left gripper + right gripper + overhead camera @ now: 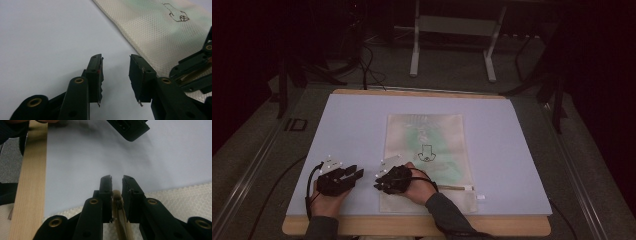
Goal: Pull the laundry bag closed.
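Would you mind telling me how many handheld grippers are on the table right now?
2. The left gripper rests on the lilac mat, just left of the mesh bag; the right gripper sits at the bag's lower left corner, its fingers around the bag's beige end tab.

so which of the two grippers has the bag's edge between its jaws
The right gripper: its jaws stand close around the folded edge of the mesh bag. The left gripper has its jaws apart over bare mat, beside the bag.
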Available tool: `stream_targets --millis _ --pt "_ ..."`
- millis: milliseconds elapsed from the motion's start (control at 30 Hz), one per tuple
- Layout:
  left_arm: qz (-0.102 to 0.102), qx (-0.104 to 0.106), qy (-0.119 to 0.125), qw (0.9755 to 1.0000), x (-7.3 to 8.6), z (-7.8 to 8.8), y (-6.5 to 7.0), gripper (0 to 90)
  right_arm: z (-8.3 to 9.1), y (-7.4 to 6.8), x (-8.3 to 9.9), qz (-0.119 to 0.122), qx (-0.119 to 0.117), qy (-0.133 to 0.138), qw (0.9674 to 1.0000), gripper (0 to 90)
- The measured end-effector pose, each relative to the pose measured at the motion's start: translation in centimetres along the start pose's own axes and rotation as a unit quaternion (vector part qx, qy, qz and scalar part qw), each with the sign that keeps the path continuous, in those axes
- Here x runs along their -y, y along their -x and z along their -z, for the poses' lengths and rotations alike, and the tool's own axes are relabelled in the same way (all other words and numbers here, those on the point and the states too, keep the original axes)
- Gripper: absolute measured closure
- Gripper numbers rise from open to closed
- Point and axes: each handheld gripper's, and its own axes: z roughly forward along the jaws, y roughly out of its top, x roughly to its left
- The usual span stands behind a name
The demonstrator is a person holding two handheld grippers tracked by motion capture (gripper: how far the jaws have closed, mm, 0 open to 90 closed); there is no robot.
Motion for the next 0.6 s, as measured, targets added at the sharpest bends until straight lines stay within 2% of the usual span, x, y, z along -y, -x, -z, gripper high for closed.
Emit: stream_targets --millis 433,500,600 --pt "-0.001 0.0 -0.001 1.0 0.0 -0.1 0.0 61.8 -1.1 0.5 0.0 -0.009 -0.003 -0.019 0.9998 74.7" --pt "0.0 0.0 0.0 1.0 0.0 -0.1 0.0 61.8 -1.4 0.4 -0.1 -0.002 0.001 -0.028 0.9996 74.8" --pt "0.0 0.0 0.0 1.0 0.0 0.0 0.0 61.8 -1.7 0.3 -0.3 -0.006 0.002 -0.035 0.9994 76.2"
